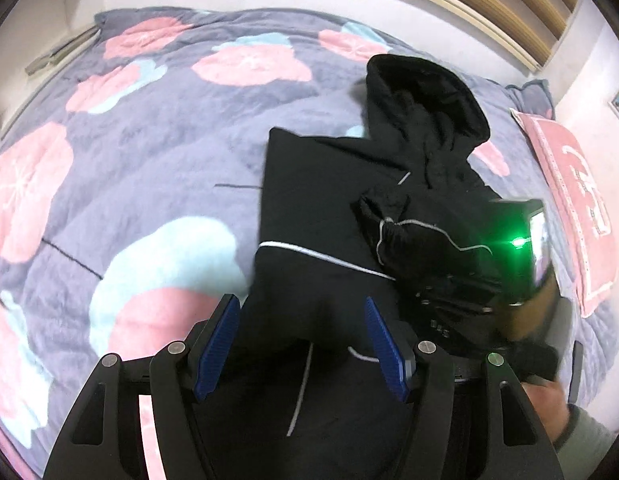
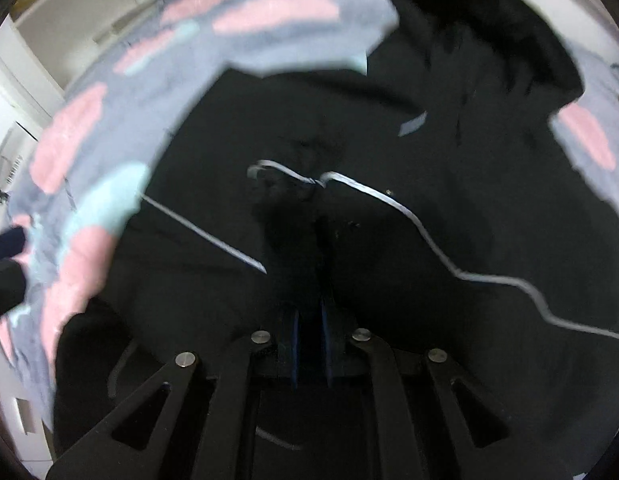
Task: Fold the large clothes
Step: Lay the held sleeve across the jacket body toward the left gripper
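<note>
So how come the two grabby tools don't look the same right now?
The left tool has its blue fingers spread wide apart, with the black jacket lying between them but not pinched. The right tool has its fingers almost together, squeezing a fold of the jacket. The left tool sits at the jacket's near edge, over the flowery blanket; the right tool is surrounded by black cloth. Both have blue fingers on black frames.

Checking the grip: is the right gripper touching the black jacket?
Touching. The right wrist view shows the right gripper, jaws nearly shut, pinching a fold of the black white-piped jacket.
</note>
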Demonstrator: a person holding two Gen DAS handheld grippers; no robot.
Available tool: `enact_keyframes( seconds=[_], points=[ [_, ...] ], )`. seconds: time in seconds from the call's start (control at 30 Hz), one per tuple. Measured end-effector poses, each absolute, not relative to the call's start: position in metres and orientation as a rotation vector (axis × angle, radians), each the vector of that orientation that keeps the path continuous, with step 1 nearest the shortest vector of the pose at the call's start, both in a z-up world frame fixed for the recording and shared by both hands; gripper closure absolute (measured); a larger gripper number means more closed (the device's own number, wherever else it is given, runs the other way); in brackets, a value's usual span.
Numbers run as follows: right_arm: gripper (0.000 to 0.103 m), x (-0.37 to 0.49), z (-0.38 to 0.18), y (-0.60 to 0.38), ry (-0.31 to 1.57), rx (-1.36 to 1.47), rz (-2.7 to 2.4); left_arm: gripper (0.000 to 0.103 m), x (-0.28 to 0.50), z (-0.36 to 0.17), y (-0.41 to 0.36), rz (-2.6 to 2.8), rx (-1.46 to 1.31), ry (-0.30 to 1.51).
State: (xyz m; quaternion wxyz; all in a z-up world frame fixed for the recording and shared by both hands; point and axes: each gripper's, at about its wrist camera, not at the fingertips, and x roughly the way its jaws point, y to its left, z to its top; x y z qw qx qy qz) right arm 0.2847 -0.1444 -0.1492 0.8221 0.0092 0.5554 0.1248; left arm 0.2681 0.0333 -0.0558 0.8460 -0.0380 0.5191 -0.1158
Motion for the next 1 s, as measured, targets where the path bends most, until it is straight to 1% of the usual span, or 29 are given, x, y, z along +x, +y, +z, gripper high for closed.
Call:
enact_keyframes(
  seconds=[0.1, 0.13, 0.2, 0.27, 0.3, 0.33, 0.43, 0.6, 0.7, 0.73, 0.77, 0.8, 0.83, 0.9, 1.0],
  points=[
    [0.089, 0.283, -0.146, -0.157, 1.195, 0.078, 0.321, 0.037, 0.272, -0.06, 0.031, -0.278, -0.105, 1.118],
    [0.085, 0.281, -0.141, -0.163, 1.203, 0.107, 0.343, 0.037, 0.275, -0.061, 0.029, -0.307, -0.119, 1.126],
    [0.073, 0.268, -0.124, -0.181, 1.185, 0.162, 0.37, 0.037, 0.279, -0.061, 0.022, -0.361, -0.142, 1.135],
    [0.04, 0.251, -0.105, -0.197, 1.131, 0.172, 0.363, 0.037, 0.286, -0.062, 0.012, -0.424, -0.177, 1.135],
    [0.034, 0.241, -0.095, -0.207, 1.094, 0.17, 0.353, 0.037, 0.291, -0.064, 0.005, -0.449, -0.19, 1.142],
    [0.031, 0.229, -0.085, -0.22, 1.062, 0.165, 0.324, 0.037, 0.296, -0.066, -0.002, -0.473, -0.205, 1.152],
    [0.031, 0.208, -0.075, -0.262, 1.056, 0.213, 0.244, 0.037, 0.311, -0.08, -0.021, -0.51, -0.26, 1.198],
    [0.031, 0.185, -0.08, -0.309, 1.066, 0.266, 0.101, 0.037, 0.33, -0.109, -0.047, -0.474, -0.29, 1.273],
    [0.031, 0.181, -0.083, -0.331, 1.087, 0.303, 0.054, 0.037, 0.338, -0.125, -0.056, -0.421, -0.274, 1.289],
    [0.031, 0.182, -0.084, -0.34, 1.091, 0.307, 0.045, 0.044, 0.34, -0.129, -0.06, -0.41, -0.26, 1.285],
    [0.031, 0.179, -0.085, -0.345, 1.093, 0.307, 0.031, 0.058, 0.341, -0.131, -0.063, -0.421, -0.257, 1.277],
    [0.031, 0.178, -0.083, -0.349, 1.092, 0.3, 0.02, 0.084, 0.342, -0.131, -0.065, -0.421, -0.241, 1.277],
    [0.031, 0.176, -0.082, -0.351, 1.089, 0.291, 0.007, 0.084, 0.343, -0.128, -0.065, -0.417, -0.225, 1.269],
    [0.031, 0.176, -0.079, -0.354, 1.079, 0.281, -0.015, 0.084, 0.34, -0.106, -0.052, -0.443, -0.251, 1.19],
    [0.031, 0.181, -0.076, -0.363, 1.062, 0.306, -0.034, 0.085, 0.336, -0.069, -0.017, -0.493, -0.357, 1.093]
  ],
)
